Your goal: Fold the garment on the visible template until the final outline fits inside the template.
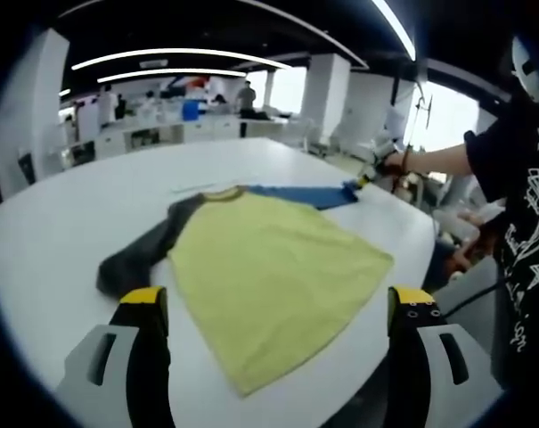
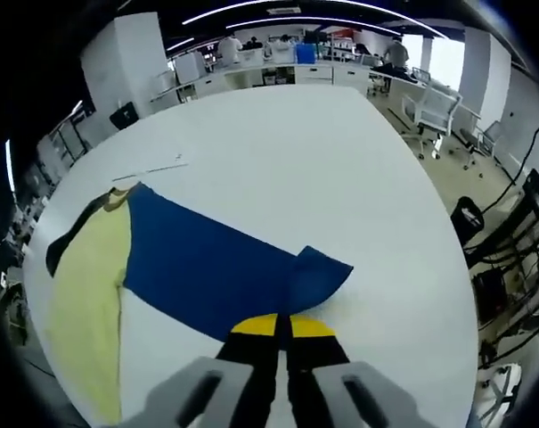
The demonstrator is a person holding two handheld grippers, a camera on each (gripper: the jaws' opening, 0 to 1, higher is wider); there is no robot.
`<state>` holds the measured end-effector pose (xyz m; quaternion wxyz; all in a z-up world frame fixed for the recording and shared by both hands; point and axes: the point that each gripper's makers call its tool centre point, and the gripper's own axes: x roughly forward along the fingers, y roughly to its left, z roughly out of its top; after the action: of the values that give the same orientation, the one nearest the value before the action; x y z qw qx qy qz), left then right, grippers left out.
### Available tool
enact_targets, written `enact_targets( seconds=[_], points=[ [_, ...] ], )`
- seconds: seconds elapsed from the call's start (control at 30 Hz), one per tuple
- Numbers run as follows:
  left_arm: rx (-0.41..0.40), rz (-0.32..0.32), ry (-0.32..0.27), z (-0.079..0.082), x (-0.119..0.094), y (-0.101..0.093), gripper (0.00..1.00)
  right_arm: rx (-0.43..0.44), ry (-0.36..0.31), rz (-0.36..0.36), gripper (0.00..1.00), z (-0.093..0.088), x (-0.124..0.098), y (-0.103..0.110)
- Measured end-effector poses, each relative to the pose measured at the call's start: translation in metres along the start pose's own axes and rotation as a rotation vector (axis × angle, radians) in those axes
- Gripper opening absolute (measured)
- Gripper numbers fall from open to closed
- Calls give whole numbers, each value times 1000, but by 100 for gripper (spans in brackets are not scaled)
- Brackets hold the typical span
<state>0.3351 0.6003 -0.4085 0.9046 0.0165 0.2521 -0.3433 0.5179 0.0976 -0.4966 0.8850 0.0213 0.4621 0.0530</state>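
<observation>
Yellow shirt [image 1: 273, 281] lies flat on white table [image 1: 64, 232]. Left gripper [image 1: 278, 312] hovers, jaws spread. Right gripper [image 2: 282, 328] pinches the shirt's blue sleeve [image 2: 224, 267].

Open-plan office or lab: white desks [image 2: 278, 71], pillars [image 1: 327, 89], ceiling strip lights [image 1: 162, 58].

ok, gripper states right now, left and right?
Left gripper: open, holding nothing, above the shirt.
Right gripper: closed on the blue sleeve.
</observation>
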Motion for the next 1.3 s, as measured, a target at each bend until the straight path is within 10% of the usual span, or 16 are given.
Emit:
enact_targets(
  seconds=[1.3],
  points=[
    [14,0,-10,1,0,2,99,-93,-3,130,0,42,2,101]
  ],
)
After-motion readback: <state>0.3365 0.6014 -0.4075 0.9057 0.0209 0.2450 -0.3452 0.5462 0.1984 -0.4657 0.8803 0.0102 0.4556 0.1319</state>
